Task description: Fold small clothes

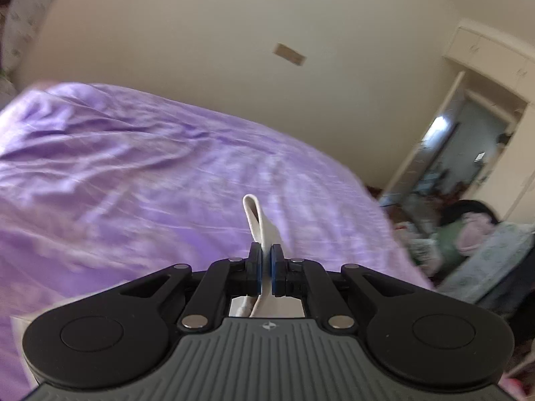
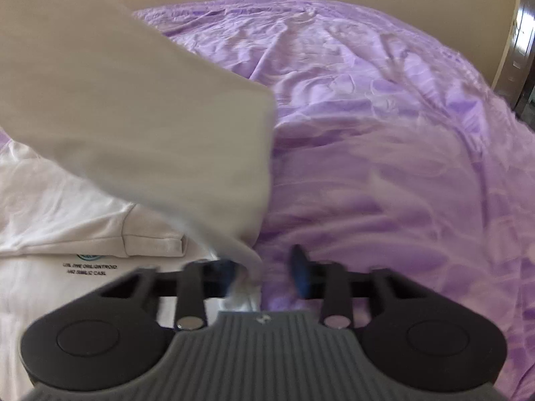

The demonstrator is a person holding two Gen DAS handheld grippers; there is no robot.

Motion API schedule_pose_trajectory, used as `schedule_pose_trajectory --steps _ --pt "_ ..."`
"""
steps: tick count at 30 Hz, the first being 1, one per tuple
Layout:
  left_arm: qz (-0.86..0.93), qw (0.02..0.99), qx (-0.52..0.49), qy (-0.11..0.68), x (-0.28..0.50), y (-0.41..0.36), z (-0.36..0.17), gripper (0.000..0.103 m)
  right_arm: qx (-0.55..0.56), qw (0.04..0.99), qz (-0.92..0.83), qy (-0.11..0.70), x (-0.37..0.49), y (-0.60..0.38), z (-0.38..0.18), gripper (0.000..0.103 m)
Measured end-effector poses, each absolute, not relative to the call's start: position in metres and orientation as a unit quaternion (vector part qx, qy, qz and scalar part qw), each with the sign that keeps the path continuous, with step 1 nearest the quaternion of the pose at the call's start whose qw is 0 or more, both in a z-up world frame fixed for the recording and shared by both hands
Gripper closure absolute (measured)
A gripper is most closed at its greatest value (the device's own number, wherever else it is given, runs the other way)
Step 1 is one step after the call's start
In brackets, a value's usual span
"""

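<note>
A white T-shirt with small printed text [image 2: 60, 207] lies on the purple bed sheet [image 2: 384, 133] at the left of the right wrist view. A raised flap of it [image 2: 150, 93] hangs across the upper left. My right gripper [image 2: 264, 274] has its jaws apart, with the flap's lower edge between the fingers near the left pad. My left gripper [image 1: 266, 264] is shut on a thin fold of the white T-shirt [image 1: 255, 217], held above the sheet [image 1: 150, 173].
The bed runs to a cream wall [image 1: 234, 33]. To the right of the bed stand an open doorway [image 1: 461, 153], a cupboard and a pile of clothes and bags [image 1: 468, 234] on the floor.
</note>
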State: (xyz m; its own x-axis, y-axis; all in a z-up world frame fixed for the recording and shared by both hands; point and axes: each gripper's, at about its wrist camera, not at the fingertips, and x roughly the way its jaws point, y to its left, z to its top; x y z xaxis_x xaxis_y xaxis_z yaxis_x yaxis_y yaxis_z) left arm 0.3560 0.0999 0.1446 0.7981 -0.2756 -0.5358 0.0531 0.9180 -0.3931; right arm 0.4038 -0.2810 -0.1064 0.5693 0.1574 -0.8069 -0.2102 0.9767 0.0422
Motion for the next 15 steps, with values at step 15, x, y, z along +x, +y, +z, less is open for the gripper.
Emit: schedule_pose_trajectory --steps 15 --pt "0.055 0.835 -0.234 0.495 0.326 0.213 -0.093 0.099 -0.07 0.859 0.14 0.487 0.399 -0.274 -0.108 0.091"
